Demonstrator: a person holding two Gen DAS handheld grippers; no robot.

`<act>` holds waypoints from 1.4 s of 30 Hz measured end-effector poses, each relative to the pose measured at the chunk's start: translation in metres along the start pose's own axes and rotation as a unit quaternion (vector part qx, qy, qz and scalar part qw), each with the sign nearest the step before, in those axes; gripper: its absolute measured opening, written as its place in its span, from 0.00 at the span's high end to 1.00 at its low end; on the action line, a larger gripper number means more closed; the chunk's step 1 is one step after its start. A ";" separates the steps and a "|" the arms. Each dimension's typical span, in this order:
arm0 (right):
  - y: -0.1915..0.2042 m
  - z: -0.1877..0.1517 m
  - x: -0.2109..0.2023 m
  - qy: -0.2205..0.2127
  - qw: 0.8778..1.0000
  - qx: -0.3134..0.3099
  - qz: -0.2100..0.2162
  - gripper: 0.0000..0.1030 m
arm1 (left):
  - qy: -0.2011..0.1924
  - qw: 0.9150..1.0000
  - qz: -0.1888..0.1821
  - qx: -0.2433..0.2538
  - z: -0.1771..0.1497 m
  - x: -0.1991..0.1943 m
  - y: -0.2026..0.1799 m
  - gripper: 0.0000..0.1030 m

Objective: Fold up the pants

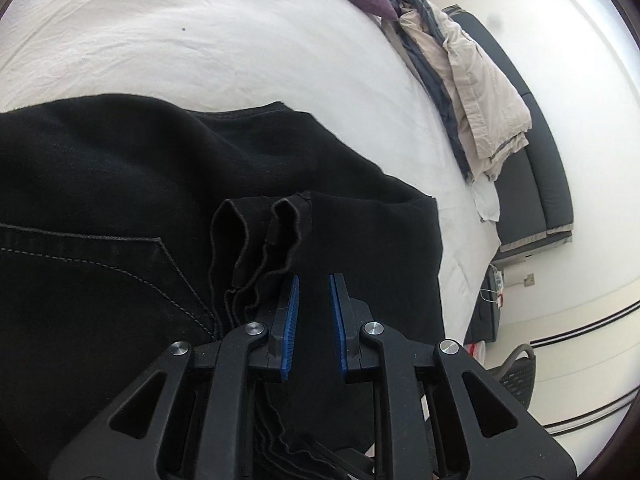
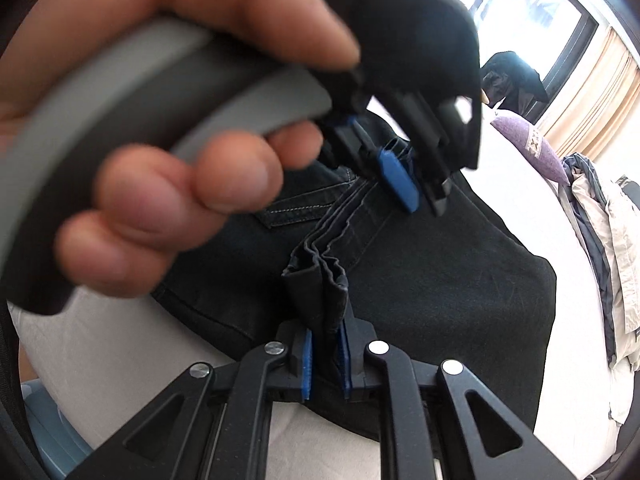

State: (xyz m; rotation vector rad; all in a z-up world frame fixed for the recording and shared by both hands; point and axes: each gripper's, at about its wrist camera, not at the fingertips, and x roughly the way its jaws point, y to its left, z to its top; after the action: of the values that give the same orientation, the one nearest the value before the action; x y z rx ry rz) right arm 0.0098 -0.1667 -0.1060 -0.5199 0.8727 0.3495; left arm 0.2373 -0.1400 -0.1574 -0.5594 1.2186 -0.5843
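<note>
Pants (image 1: pixel 120 184) lay black on the bed (image 1: pixel 200 32), hems bunched just ahead of the left gripper (image 1: pixel 314 286), whose jaws stood slightly apart, pinching nothing. The right gripper (image 2: pixel 326 344) pinched the stacked hems between its jaws.

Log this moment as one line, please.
left tongs: empty, over pants | right tongs: clamped on leg hems | surface: white bed
</note>
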 end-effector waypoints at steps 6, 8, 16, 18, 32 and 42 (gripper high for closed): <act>-0.001 -0.003 -0.004 0.004 1.000 0.010 0.021 0.79 | -0.004 1.000 -0.016 -0.013 -0.005 0.011 0.016 0.86; -0.017 -0.006 -0.016 0.007 0.995 0.036 0.091 0.63 | -0.004 1.000 -0.016 -0.014 -0.005 0.011 0.017 0.86; -0.230 -0.053 -0.030 -0.055 0.904 0.291 0.307 0.27 | -0.013 1.000 -0.013 -0.015 -0.012 0.004 0.020 0.86; -0.278 -0.065 0.001 -0.055 0.849 0.354 0.388 0.27 | -0.015 1.000 -0.015 -0.015 -0.013 0.003 0.022 0.86; -0.344 -0.078 0.115 -0.066 0.730 0.490 0.472 0.35 | -0.014 1.000 -0.021 -0.015 -0.015 -0.001 0.028 0.86; -0.284 -0.122 0.058 -0.003 0.760 0.419 0.498 0.35 | -0.020 0.999 -0.030 -0.014 -0.017 -0.002 0.031 0.86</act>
State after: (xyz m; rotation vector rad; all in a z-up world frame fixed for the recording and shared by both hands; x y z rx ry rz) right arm 0.1071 -0.4641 -0.1359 0.8525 1.1388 0.8564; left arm 0.2241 -0.1177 -0.1817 -0.6301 1.1761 -0.6042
